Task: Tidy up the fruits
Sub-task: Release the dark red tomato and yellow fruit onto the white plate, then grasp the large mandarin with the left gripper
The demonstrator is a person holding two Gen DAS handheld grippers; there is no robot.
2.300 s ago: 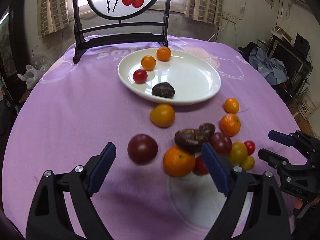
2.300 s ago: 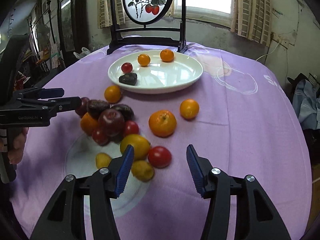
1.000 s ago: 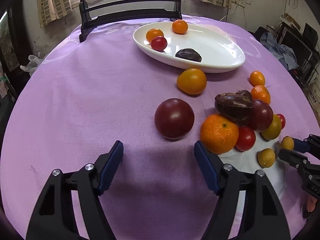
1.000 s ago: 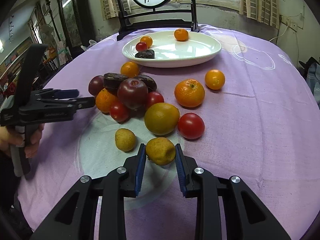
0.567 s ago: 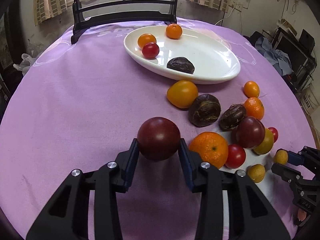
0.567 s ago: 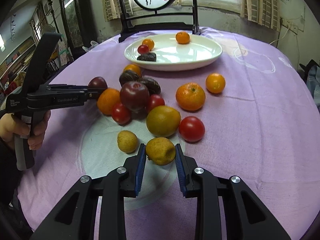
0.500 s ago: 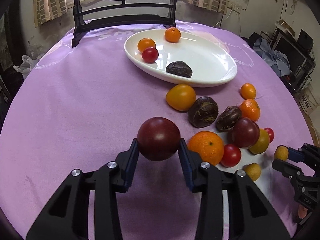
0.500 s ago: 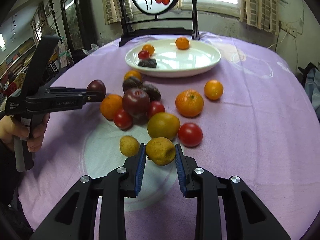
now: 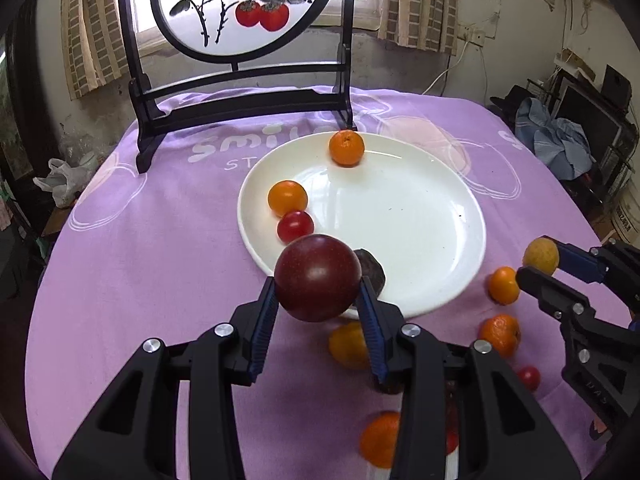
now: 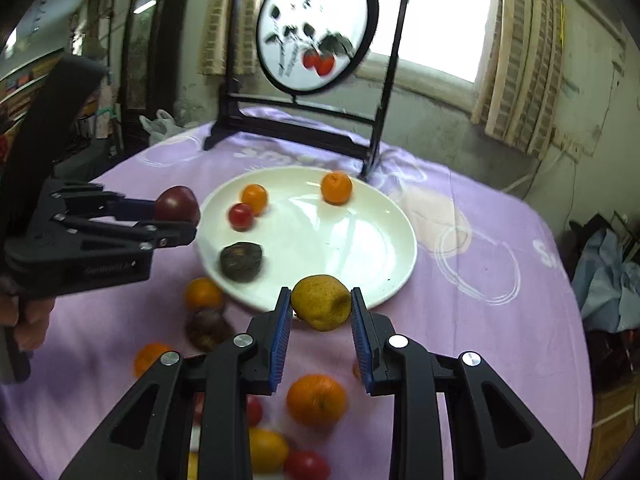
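Left gripper (image 9: 318, 300) clamped on a dark red plum (image 9: 318, 278), both blue pads pressed to its sides, held off the table (image 9: 140, 260) above the near rim of the white plate (image 9: 420, 240). Right gripper (image 10: 320, 316) closed on a small yellow fruit (image 10: 321, 302), likewise lifted, at the plate's near edge. On the plate: a mandarin (image 9: 346, 148) at the far rim, an orange tomato (image 9: 287, 198) touching a red cherry tomato (image 9: 295, 225) at the left side, a dark wrinkled fruit (image 9: 374, 270) at the near rim, partly hidden behind the plum. Loose on the purple cloth, near side of the plate: several orange fruits (image 9: 503, 285), a red cherry tomato, a brown wrinkled fruit (image 10: 206, 330), some blurred or hidden behind the gripper arms. Round painted screen (image 9: 240, 12) in a black frame upright at the far edge of the table. Hand (image 10: 28, 316) on the left gripper's handle at the left border of the right wrist view.
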